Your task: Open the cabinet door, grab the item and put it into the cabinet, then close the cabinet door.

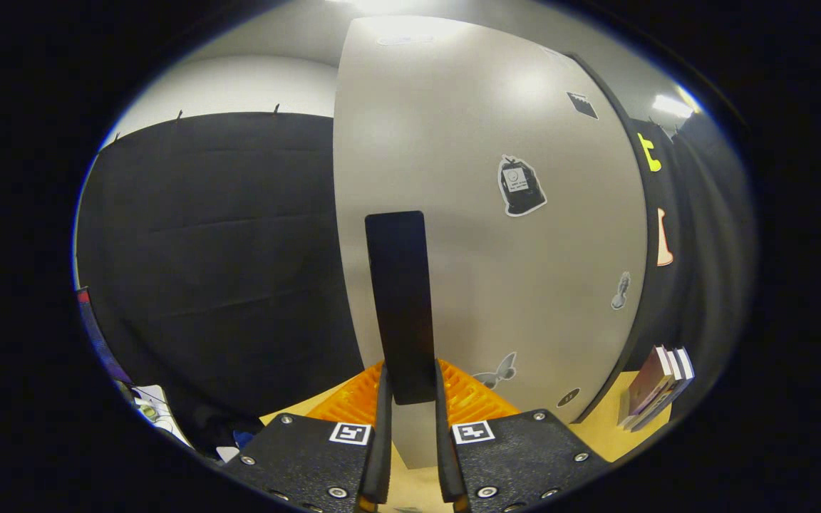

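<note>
Since my gripper [410, 399] is already clamped narrow on the black door handle [400, 306] at frame center, that stiff bar looks the spot to pull the light grey cabinet door [489, 235] from.

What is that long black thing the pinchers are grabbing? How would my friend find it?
Look for the big pale cabinet door dotted with small stickers. Near its left edge runs a tall, flat black handle, standing upright. The gripper has its two fingers closed on the handle's lower end, one on each side; it is plain, dark and much longer than any sticker.
</note>
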{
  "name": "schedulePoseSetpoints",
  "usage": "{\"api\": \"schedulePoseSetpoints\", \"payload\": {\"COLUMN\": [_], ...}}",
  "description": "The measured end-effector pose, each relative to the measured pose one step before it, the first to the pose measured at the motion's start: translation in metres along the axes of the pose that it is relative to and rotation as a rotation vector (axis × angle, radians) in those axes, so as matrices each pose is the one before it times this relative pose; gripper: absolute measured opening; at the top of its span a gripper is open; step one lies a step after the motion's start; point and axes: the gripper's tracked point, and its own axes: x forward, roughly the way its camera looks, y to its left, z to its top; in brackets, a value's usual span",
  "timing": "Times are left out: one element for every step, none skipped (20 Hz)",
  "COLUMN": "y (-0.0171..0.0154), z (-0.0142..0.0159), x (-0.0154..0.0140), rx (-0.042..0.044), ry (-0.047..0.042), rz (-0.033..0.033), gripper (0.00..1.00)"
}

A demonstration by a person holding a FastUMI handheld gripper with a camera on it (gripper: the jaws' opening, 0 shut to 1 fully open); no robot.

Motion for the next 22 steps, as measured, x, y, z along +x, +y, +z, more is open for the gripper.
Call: {"api": "schedulePoseSetpoints", "payload": {"y": [-0.00247, -0.00274, -0.00254, -0.00335, -0.00227, -0.00249, -0.00195, -0.00287, -0.00255, -0.00230, -0.00251, -0.00237, -0.00324, -0.00576, -0.00635, -0.00499, -0.00515, -0.00533, -0.01247, -0.00721, -0.00651, -0.00582], "z": [-0.00206, -0.00057, -0.00068, 0.00043, -0.00065, -0.00061, -0.00019, -0.00032, 0.00017, -0.00115, -0.00247, -0.00036, -0.00286, -0.00324, -0.00203, 0.00401, -0.00347, 0.00077, 0.00156, 0.00171, -0.00013, 0.00108], "x": [-0.00347, -0.00337, -0.00119, -0.00466, -0.00421, -0.00451, -0.00463, -0.00427, -0.00370, -0.00296, -0.00558, -0.00200, -0.00571, -0.00467, -0.00808, -0.00952, -0.00090, -0.00438, -0.00079, -0.00311, -0.00323, -0.00239], "rx": [0.00710, 0.00766, 0.00293, -0.00241, -0.00005, 0.00249, 0.00518, 0.00910, 0.00971, 0.01253, 0.01045, 0.00546, -0.00444, -0.00785, -0.00544, 0.00723, 0.00531, 0.01093, 0.01042, 0.00345, 0.00217, 0.00542], "ry": [0.00207, 0.00301, 0.00031, 0.00015, 0.00161, 0.00395, 0.00193, 0.00081, 0.00056, -0.00272, 0.00285, -0.00952, -0.00092, 0.00646, 0.00134, -0.01851, -0.00266, -0.00902, -0.00318, -0.00570, -0.00273, -0.00753], "rz": [0.00622, 0.00465, 0.00428, 0.00339, 0.00020, -0.00160, -0.00288, -0.00462, -0.00618, -0.00884, -0.01192, -0.01621, -0.02821, -0.04084, -0.03767, -0.02409, -0.02079, -0.01987, -0.02189, -0.01889, -0.02403, -0.02366], "gripper": [0.27, 0.27, 0.27, 0.28, 0.27, 0.27, 0.27, 0.27, 0.27, 0.27, 0.27, 0.24, 0.21, 0.20, 0.20, 0.20, 0.20, 0.20, 0.20, 0.20, 0.20, 0.21]}}
